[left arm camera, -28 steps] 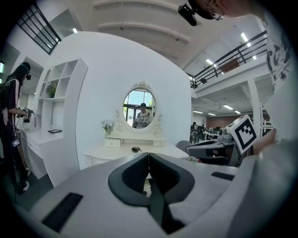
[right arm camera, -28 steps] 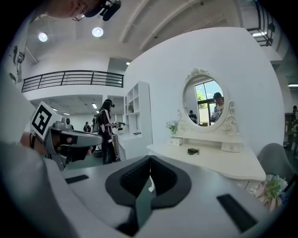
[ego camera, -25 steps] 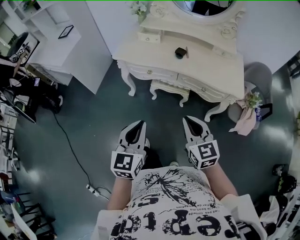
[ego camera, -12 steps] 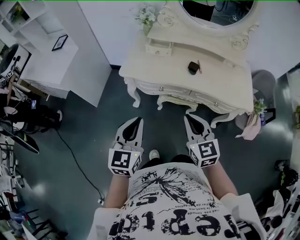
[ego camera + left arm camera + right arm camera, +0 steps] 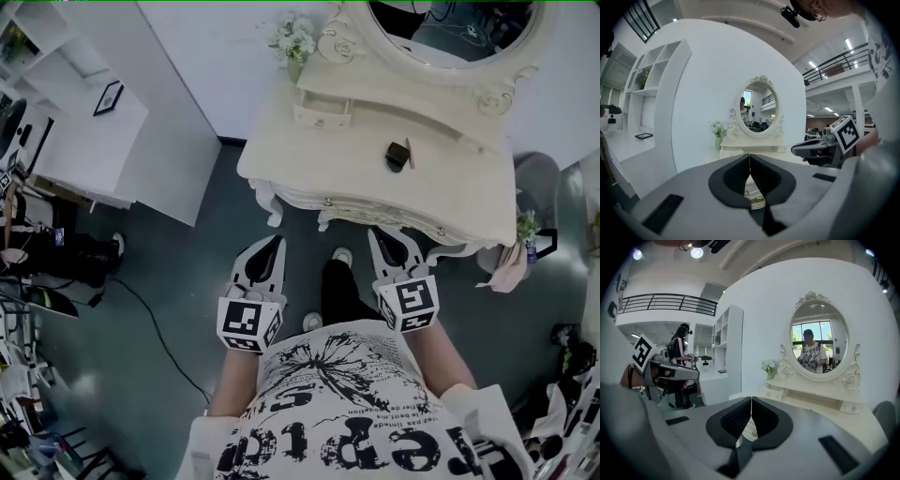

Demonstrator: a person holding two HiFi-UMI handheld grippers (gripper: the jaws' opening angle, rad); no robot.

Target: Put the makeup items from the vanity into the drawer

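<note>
The person holds two hand-held grippers, one in each hand, side by side in front of the body and aimed toward a cream desk (image 5: 319, 159) with carved legs. The left hand-held gripper (image 5: 274, 246) has its jaws pressed together with nothing between them, as the left gripper view shows, where its tips (image 5: 749, 157) meet in a thin line. The right hand-held gripper (image 5: 378, 236) is closed just the same and is also empty, its tips (image 5: 751, 402) meeting in its own view. Each one carries one cube with square markers at its rear. Two makeup items lie on the desk top, right of its middle: one small dark case (image 5: 397, 156) and one slim stick (image 5: 411, 152) just beside it on its right. Both are well apart from the two hand-held grippers, which hang over the dark floor just short of the desk's front edge. At the back of the desk stands one oval mirror (image 5: 450, 28) in an ornate frame, and under its left side sits one small drawer box (image 5: 323, 114), shut. One vase of white flowers (image 5: 292, 39) stands at the desk's back left corner. To the left of the desk is one white shelf unit (image 5: 84, 141) with one dark picture frame (image 5: 108, 97) lying on it. Two shoes show on the floor between the hand-held grippers.
</note>
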